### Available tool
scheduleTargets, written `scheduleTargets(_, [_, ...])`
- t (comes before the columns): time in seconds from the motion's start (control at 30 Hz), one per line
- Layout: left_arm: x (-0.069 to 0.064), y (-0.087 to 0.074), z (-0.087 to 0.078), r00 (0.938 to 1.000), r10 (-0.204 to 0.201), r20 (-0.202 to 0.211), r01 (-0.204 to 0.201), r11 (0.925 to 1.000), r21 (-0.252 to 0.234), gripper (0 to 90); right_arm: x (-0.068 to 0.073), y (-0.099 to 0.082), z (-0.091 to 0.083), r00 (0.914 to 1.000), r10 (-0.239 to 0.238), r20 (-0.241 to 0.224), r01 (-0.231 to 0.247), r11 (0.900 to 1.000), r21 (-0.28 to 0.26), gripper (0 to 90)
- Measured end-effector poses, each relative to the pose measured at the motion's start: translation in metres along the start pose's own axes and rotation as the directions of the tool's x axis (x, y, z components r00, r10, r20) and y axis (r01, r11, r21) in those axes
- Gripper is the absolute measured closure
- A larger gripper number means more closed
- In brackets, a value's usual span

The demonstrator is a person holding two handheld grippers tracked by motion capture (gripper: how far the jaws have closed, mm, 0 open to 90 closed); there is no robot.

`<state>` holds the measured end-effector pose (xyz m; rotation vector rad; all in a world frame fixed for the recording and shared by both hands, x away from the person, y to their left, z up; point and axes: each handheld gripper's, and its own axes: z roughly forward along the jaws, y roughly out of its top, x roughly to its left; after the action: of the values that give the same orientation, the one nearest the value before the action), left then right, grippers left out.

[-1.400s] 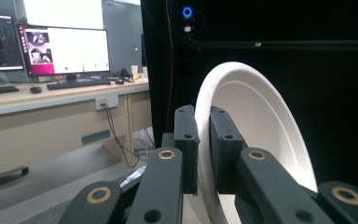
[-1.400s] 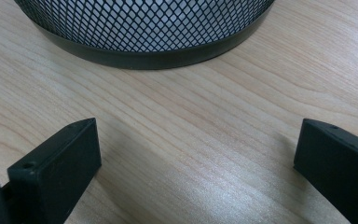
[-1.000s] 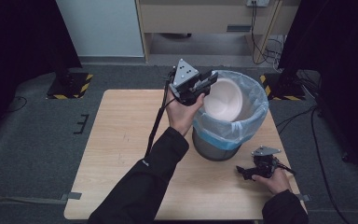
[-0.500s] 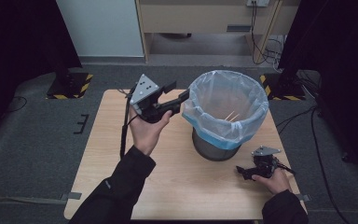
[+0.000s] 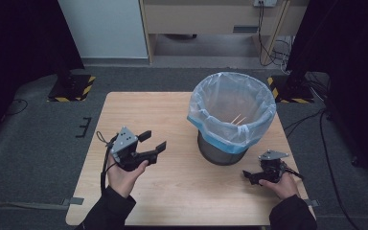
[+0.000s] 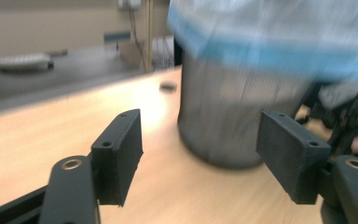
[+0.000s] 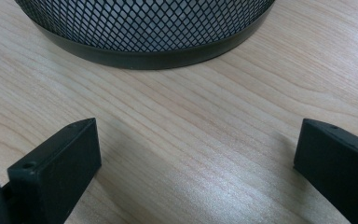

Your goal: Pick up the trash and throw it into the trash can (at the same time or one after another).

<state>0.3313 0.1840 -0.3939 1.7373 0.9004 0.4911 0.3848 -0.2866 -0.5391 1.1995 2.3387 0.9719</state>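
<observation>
Left hand-held gripper (image 5: 153,142) near counter (image 5: 172,201) left edge, jaws just spread, nothing between. Right hand-held gripper (image 5: 250,176) spread, resting by mesh bin (image 5: 220,152): drop likely done.

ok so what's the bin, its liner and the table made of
The bin looks like black metal mesh, matte, going by the diamond lattice and solid base rim. Its liner seems to be thin translucent plastic film, whitish with a blue band, crinkled and folded over the rim. The table shows pale wood grain with a smooth satin surface, possibly laminate.
</observation>
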Motion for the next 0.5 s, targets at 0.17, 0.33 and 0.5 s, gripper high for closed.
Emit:
scheduleTargets(0.17, [0.01, -0.044, 0.0, 0.9994, -0.028, -0.02, 0.031, 0.9892, 0.143, 24.8, 0.0, 0.0, 0.0, 1.0, 0.0, 0.0, 0.0, 1.0, 0.0, 0.7])
scheduleTargets(0.33, [0.023, -0.083, 0.002, 0.9978, -0.045, -0.05, 0.057, 0.9563, 0.287, 21.7, 0.0, 0.0, 0.0, 1.0, 0.0, 0.0, 0.0, 1.0, 0.0, 0.7])
scheduleTargets(0.5, [0.041, -0.096, -0.001, 0.9908, -0.054, -0.124, 0.095, 0.9286, 0.359, 18.4, 0.0, 0.0, 0.0, 1.0, 0.003, 0.0, -0.003, 1.0, -0.001, 0.7])
